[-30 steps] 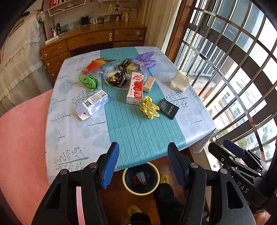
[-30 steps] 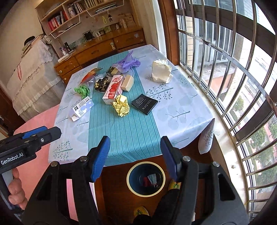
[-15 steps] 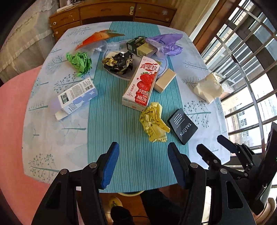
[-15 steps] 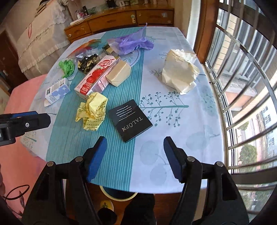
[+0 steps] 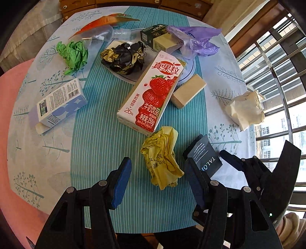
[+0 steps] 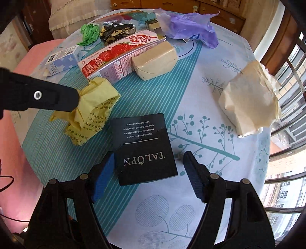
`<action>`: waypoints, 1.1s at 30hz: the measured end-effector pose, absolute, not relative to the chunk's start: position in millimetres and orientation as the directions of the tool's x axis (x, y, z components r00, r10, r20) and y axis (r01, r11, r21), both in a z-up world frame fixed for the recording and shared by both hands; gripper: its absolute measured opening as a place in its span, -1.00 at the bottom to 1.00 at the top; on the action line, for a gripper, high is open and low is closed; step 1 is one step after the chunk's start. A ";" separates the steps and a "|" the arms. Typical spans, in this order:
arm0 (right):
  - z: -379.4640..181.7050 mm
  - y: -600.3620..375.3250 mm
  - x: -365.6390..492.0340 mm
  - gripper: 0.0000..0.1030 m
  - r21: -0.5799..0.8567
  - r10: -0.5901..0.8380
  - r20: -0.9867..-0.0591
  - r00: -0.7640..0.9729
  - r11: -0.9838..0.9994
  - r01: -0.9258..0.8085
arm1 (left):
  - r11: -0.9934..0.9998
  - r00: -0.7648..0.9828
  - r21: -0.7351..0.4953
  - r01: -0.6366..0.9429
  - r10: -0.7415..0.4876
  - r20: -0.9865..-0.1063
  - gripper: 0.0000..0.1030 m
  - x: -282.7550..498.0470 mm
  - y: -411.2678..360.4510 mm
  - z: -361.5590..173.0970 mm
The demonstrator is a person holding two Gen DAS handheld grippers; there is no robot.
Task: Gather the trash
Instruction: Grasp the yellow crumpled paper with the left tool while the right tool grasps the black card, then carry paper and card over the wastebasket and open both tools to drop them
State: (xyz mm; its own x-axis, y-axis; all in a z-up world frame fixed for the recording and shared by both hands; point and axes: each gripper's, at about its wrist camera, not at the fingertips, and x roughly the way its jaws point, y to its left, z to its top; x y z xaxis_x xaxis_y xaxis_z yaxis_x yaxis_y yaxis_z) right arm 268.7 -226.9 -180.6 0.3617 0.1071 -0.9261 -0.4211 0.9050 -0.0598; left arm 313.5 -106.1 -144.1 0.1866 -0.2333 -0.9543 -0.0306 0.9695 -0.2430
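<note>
Right claw (image 6: pixel 148 172) opening astride black card (image 6: pixel 143 149) near tabletop (image 6: pixel 191 191) edge, left claw (image 5: pixel 158 178) hanging spread over yellow wad (image 5: pixel 162 159) beside card

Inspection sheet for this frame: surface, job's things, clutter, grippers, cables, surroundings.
Surface: table under a teal striped, leaf-print cloth.
Job's things: yellow wrapper, black card, strawberry carton, blue carton, green paper, purple bag, beige paper bag.
Clutter: plate among the trash.
Grippers: left gripper open around the yellow wrapper; right gripper opening, straddling the black card.
Cables: thin cable at left edge.
Surroundings: window bars, wooden drawers.
</note>
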 end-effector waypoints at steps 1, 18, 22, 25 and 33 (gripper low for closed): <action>-180.1 -228.6 267.7 0.37 -0.056 0.112 -0.926 0.361 0.904 -0.423 | 0.970 0.179 -0.239 -0.033 -0.230 -0.957 0.15 315.3 -108.8 -147.8; -168.5 -262.6 278.7 0.12 0.032 0.160 -0.929 0.334 0.933 -0.358 | 0.975 0.159 -0.214 -0.051 -0.204 -0.966 -0.46 326.4 -132.0 -182.0; -162.8 -262.1 273.1 0.12 0.036 0.164 -0.926 0.341 0.935 -0.352 | 0.978 0.187 -0.208 -0.032 -0.199 -0.962 -0.57 316.4 -131.4 -181.2; -158.4 -260.1 269.5 0.11 0.040 0.169 -0.924 0.343 0.934 -0.354 | 0.979 0.206 -0.200 -0.021 -0.192 -0.960 -0.59 306.5 -128.2 -175.3; -142.1 -241.3 259.1 0.11 0.033 0.180 -0.913 0.365 0.927 -0.375 | 0.983 0.261 -0.183 -0.012 -0.174 -0.949 -0.60 273.1 -104.6 -148.8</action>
State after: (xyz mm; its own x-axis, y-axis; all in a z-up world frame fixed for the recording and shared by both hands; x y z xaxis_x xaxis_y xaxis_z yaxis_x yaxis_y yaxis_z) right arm 259.1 -241.3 -142.1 0.3652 0.1803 -0.9133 -0.3746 0.9266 0.0332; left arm 273.1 -104.6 -148.8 0.2612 -0.1741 -0.9494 -0.0118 0.9830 -0.1835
